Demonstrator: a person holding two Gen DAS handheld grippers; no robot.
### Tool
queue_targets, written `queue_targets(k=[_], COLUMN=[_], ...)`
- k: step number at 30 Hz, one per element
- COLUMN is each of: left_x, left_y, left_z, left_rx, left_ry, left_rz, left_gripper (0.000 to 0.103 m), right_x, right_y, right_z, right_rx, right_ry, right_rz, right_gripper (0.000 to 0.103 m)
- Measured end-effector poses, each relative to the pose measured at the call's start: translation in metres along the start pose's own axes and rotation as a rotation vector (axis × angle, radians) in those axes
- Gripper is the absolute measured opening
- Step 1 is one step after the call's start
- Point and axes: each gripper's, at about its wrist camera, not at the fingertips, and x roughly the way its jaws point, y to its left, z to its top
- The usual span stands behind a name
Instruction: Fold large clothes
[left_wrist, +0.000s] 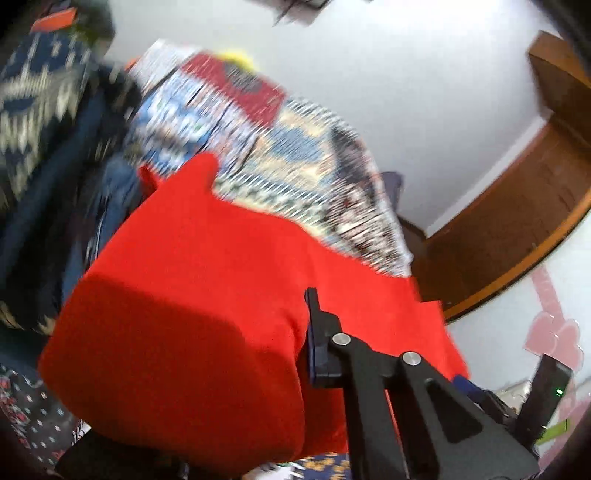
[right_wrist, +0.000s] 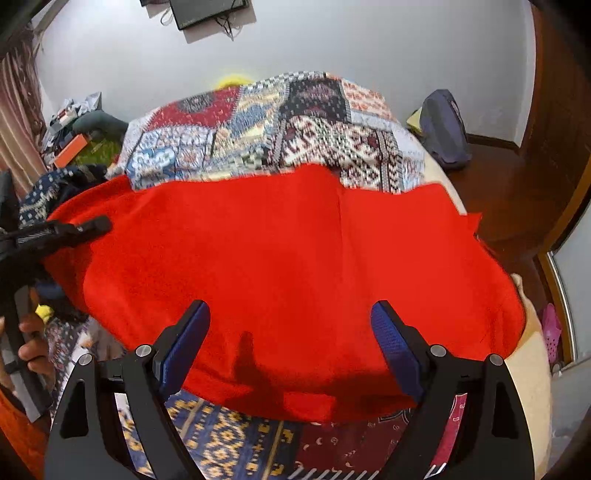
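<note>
garment: large red cloth (right_wrist: 288, 266) spread flat across the bed, over a patchwork bedspread (right_wrist: 266, 125); near hem hangs just past the bed's front edge, far edge lies straight across the middle of the bed.
left gripper (right_wrist: 96, 224): at the cloth's left edge in the right wrist view; jaws closed. Left wrist view is blurred, only one finger (left_wrist: 314, 314) shows against red fabric, so cannot tell whether a pinch of cloth sits between them. Likely placed at the left edge to take that side for a fold.
right gripper (right_wrist: 290, 339): jaws wide open, hovering over the near hem, nothing between the blue pads (right_wrist: 393, 343); judged as lining up on the front edge, grip not yet made.
person: hand (right_wrist: 31, 343) on the left gripper's handle, low left of the right wrist view.
clutter: dark patterned clothes (right_wrist: 44, 195) piled left of the bed, kept off the working area.
stage: looks early, cloth laid out single-layer, no fold visible.
risk: if only one side is gripped, the cloth could drag and skew instead of folding square.
</note>
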Motion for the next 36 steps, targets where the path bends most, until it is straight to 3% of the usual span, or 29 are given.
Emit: queue_targets(k=[5, 9, 15, 21, 27, 31, 36], left_x=[-0.028, -0.067, -0.102, -0.075, -0.053, -0.050, -0.027], left_y=[-0.024, -0.041, -0.056, -0.039, -0.046, -0.079, -0.141], left_z=[0.018, 0.021, 0.017, 0.005, 0.004, 0.002, -0.012], left_rx=[0.035, 0.126, 0.292, 0.306, 0.309, 0.372, 0.472], left_ry=[-0.073, -0.170, -0.293, -0.230, -0.184, -0.178, -0.144], left_rz=[-0.055, -0.014, 0.138, 0.228, 0.234, 0.201, 0.111], left_gripper=[0.008, 0.007, 0.007, 0.007, 0.007, 0.007, 0.007], right_x=[-0.018, -0.018, 0.024, 0.072, 0.060, 0.027, -0.007], right_y=[0.021, 0.054, 0.101, 0.122, 0.098, 0.044, -0.033], right_z=[0.019, 0.029, 0.018, -0.007, -0.005, -0.011, -0.033], right_rx=[0.034, 0.022, -0.029, -0.044, -0.058, 0.068, 0.215], right_ry=[-0.067, -0.093, -0.002, 0.131, 0.156, 0.057, 0.027], right_rz=[0.030, 0.077, 0.149, 0.178, 0.243, 0.123, 0.051], right_gripper=[0.087, 0.087, 0.087, 0.088, 0.088, 0.089, 0.089])
